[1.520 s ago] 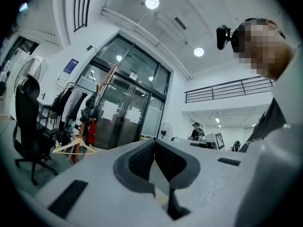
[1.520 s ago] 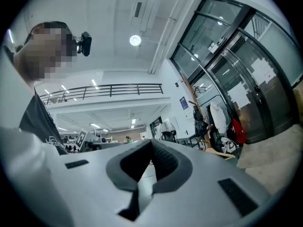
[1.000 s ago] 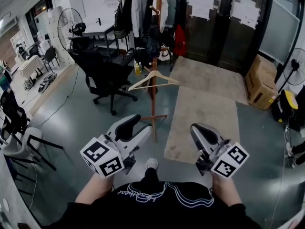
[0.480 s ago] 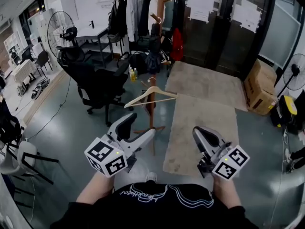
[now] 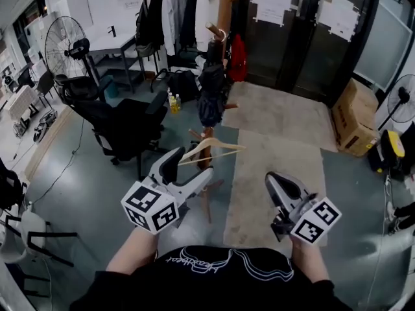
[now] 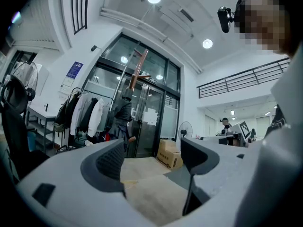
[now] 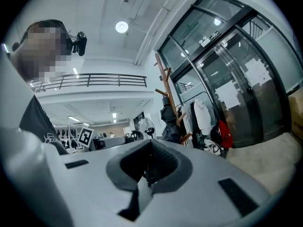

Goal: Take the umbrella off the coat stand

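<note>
Umbrella [image 5: 211,94], dark and folded, is hanging on the wooden coat stand [image 5: 226,18], ahead of both claws and well apart from them. The left claw [image 5: 188,171] is pointing toward it; its jaws have just been opening and are standing spread wide, with nothing between them. The right claw [image 5: 280,183] is keeping its jaws pressed together, empty. A wooden hanger [image 5: 212,149] is hanging low on the stand, just beyond the left claw.
</note>
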Tool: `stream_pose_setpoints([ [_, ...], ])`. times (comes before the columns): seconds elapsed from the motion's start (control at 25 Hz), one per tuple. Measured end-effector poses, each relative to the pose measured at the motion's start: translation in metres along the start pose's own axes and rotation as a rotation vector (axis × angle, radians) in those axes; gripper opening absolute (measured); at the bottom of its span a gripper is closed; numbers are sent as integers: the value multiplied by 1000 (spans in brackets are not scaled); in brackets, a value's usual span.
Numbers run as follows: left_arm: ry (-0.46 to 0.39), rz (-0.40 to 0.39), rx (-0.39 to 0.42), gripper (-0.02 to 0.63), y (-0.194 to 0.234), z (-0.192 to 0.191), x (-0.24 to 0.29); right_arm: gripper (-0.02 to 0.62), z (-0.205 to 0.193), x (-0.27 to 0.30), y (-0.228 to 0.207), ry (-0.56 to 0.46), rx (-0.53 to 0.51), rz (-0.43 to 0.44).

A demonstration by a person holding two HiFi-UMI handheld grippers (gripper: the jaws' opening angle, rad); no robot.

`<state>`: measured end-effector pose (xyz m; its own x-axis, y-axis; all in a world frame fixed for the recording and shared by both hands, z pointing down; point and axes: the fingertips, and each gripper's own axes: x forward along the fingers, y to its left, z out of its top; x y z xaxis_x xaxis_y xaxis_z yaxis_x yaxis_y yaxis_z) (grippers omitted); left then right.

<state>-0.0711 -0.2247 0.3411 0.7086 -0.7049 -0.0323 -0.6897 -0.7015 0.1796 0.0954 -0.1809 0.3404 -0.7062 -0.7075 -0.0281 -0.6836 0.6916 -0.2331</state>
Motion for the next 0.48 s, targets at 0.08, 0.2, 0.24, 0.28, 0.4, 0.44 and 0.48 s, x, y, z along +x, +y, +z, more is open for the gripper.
stream_pose_setpoints([
  [0.08, 2, 6, 17, 363, 18, 2, 15, 3, 0, 13, -12, 1, 5, -9],
  [0.2, 2, 19, 46, 372, 41, 6, 35, 3, -3, 29, -23, 5, 15, -16],
  [0.24, 3, 19, 46, 373, 47, 7, 41, 3, -4, 32, -26, 8, 18, -17],
  [0.28, 4, 17, 44, 373, 52, 8, 48, 3, -6, 35, -30, 10, 20, -17],
  [0.4, 9, 15, 48, 373, 63, 12, 64, 3, -10, 41, -37, 15, 29, -17],
  [0.44, 11, 17, 54, 373, 66, 14, 68, 3, -11, 43, -38, 16, 32, -17],
  [0.48, 12, 21, 59, 373, 69, 16, 72, 3, -12, 44, -39, 18, 34, -17],
])
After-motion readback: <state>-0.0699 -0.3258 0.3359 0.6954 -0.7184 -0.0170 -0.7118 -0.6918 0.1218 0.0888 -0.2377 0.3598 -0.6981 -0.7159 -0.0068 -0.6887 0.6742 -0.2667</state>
